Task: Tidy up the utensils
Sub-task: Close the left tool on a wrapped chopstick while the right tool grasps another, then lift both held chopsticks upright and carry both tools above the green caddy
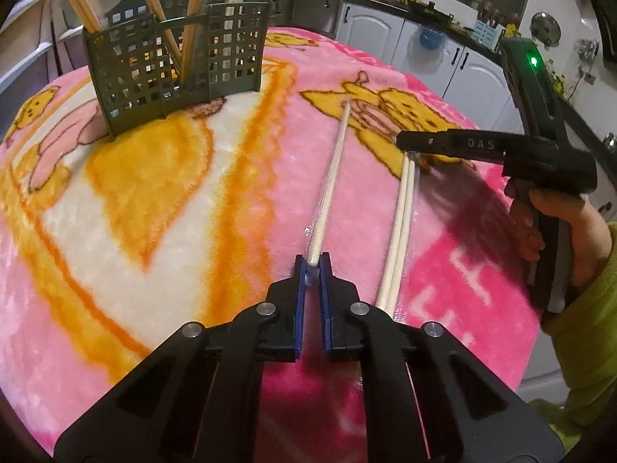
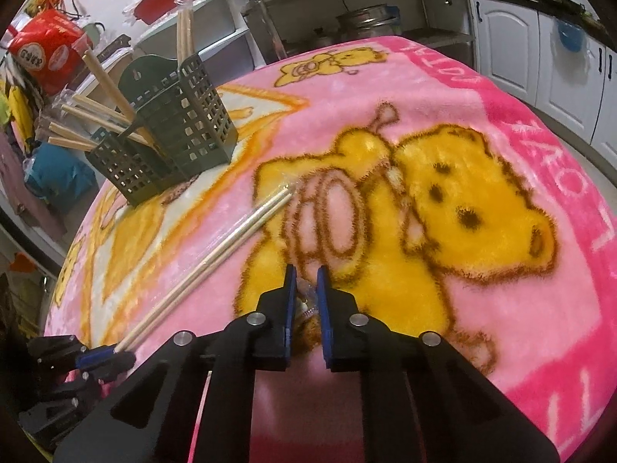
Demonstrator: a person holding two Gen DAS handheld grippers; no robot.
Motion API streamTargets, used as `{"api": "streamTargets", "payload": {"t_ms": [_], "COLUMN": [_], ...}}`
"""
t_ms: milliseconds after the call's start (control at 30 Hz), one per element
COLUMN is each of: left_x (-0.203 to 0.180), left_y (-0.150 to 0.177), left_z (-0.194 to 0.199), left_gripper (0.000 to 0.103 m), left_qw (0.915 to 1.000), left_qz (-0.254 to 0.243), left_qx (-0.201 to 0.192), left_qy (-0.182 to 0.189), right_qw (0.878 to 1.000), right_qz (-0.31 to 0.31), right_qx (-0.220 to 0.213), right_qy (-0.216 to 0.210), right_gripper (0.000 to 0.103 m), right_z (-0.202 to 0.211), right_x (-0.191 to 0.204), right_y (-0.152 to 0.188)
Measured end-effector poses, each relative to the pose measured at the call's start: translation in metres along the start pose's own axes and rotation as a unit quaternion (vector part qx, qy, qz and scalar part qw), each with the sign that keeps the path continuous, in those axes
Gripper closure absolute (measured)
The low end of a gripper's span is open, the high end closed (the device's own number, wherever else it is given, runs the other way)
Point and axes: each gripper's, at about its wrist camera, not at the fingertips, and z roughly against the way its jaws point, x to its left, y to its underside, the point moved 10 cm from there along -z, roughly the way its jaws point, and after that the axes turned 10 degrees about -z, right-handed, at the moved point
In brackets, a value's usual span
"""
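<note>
Left wrist view first: the dark green perforated plastic utensil holder [image 1: 177, 65] stood upright at the far left of the pink fleece blanket with yellow bear prints [image 1: 246, 177]. Its compartments held several wooden chopsticks [image 1: 83, 7] leaning out at angles, and one paler pair stood in the right-hand section. The left gripper [image 1: 313, 266] had its blue-padded fingers pressed together on the near end of a pale chopstick pair in a clear plastic sleeve [image 1: 333, 162], which lay on the blanket pointing away. Just beside it lay a second pale wrapped chopstick pair [image 1: 401, 227]. The right gripper [image 1: 414, 150], held by a hand [image 1: 555, 223] in a yellow-green sleeve, was down at the far end of that second pair.

Right wrist view: the green holder [image 2: 169, 135] stood at the upper left, with wooden chopsticks fanning out of its compartments to the left and one pair upright. The right gripper [image 2: 306, 289] was clamped on crinkled clear wrapping with pale chopstick tips inside. The first pair [image 2: 216, 254] lay diagonally, its near end pinched by the left gripper [image 2: 106, 357] at the lower left.
</note>
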Motion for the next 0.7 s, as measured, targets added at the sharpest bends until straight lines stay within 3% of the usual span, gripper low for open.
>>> {"api": "streamTargets", "payload": {"t_ms": [333,700], "left_x": [0.009,0.024], "left_y": [-0.021,-0.065], "left_z": [0.031,0.080], "left_gripper": [0.099,0.100], "left_qw": [0.9983,0.9917], "left_qz": [0.018,0.023], "left_qx": [-0.055,-0.126], "left_qy": [0.002,-0.017], "right_qw": [0.999,0.991], "right_qz": [0.007,0.048], "right_qx": [-0.045,-0.097], "right_qy": [-0.028,-0.072], "right_gripper": [0.098,0.098], "right_z": [0.032,0.082], "right_x": [0.018,0.070], "right_y": [-0.010,-0.036]}}
